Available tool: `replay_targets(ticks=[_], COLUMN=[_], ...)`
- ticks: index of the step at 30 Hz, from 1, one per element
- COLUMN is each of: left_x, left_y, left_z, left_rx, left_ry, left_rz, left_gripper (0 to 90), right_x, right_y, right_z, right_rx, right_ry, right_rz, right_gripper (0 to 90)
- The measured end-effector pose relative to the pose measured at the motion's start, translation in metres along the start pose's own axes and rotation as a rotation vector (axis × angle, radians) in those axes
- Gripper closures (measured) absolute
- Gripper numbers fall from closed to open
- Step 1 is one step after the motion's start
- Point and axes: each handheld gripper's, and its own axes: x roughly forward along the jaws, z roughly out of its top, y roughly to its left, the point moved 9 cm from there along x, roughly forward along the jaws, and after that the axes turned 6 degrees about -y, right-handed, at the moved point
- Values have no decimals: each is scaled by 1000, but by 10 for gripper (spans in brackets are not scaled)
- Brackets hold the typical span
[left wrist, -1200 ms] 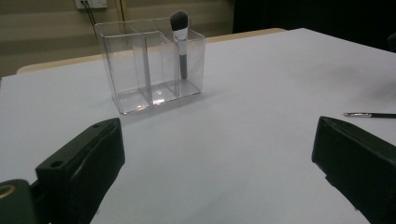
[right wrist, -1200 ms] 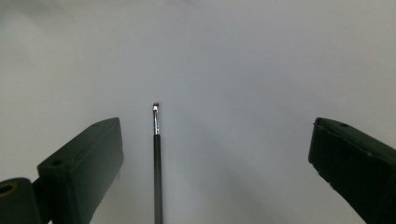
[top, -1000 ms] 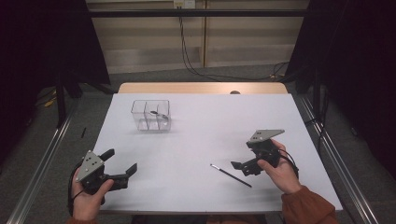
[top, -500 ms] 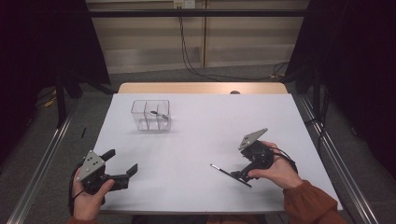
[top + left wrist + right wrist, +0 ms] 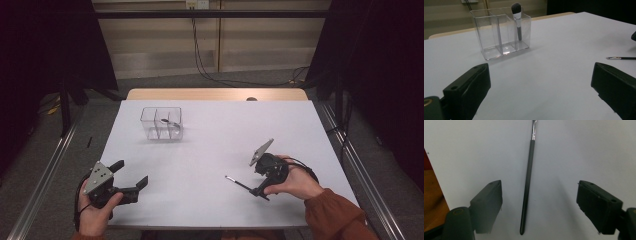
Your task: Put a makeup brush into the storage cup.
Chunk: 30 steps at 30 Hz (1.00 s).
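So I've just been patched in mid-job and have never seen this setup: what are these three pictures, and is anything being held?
There is no robot arm here: a person sits at the white table with a hand-held two-jaw gripper in each hand. The high view looks down from above; the other two pictures come from cameras riding on each gripper, looking along its black jaws. The left gripper is open and holds nothing. The right gripper is tipped down over a thin black brush lying flat on the table; its jaws have just been closing, with the handle between them but not yet pinched. Farther back stands a clear divided organizer with a makeup brush upright in one compartment.
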Motion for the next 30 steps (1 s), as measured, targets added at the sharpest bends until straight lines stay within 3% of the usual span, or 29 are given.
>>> replay_targets(ticks=[7, 15, 30], left_x=[0, 0, 0], left_y=[1, 0, 1], left_z=[0, 0, 0], left_rx=[6, -1, 5], left_ry=[5, -2, 2], left_rz=[4, 1, 4], left_gripper=[25, 25, 25], right_x=[6, 12, 17], right_y=[5, 7, 9], right_z=[-7, -13, -16], right_rx=[6, -6, -43], right_ry=[87, 138, 196], right_rz=[35, 45, -19], right_gripper=[333, 432, 588])
